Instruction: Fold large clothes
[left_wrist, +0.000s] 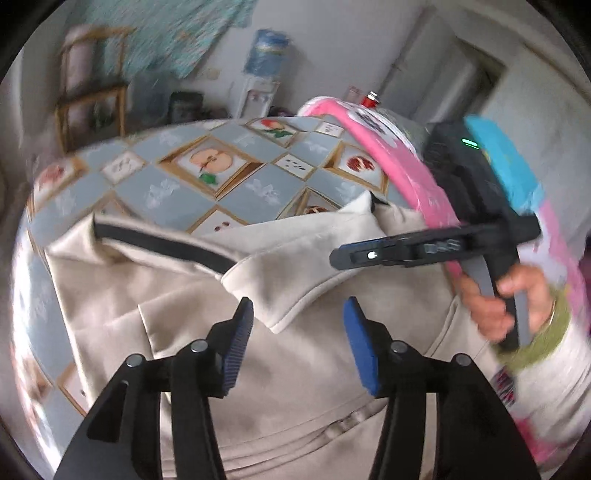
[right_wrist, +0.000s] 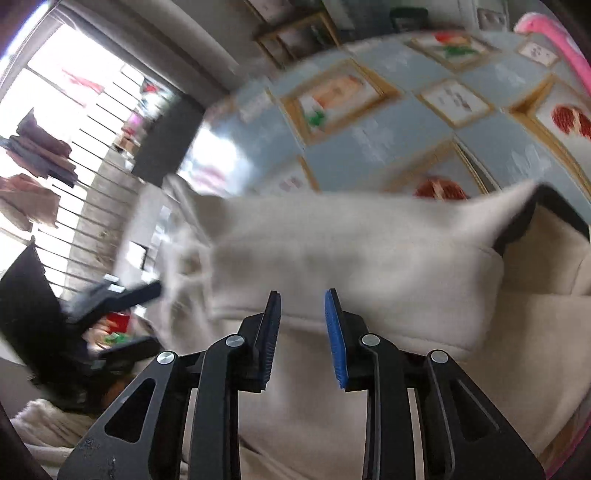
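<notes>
Beige jacket lay spread on the table, filling the lower half of the left wrist frame, long axis running left to right. Its folded flap with the black-lined edge sat just beyond the left gripper, which was nearer to it; jaws half open, nothing between them. Right gripper hovered over the same cloth, jaws narrow, empty. Fabric soft, thick, creased; both views blurred.

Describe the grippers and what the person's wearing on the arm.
Both grippers, left gripper and right gripper, have black linkage arms with silver pivot pins and ribbed blue pads. The right one's body carries a green light and a blue block. Sleeve: white, green cuff, pink print.
</notes>
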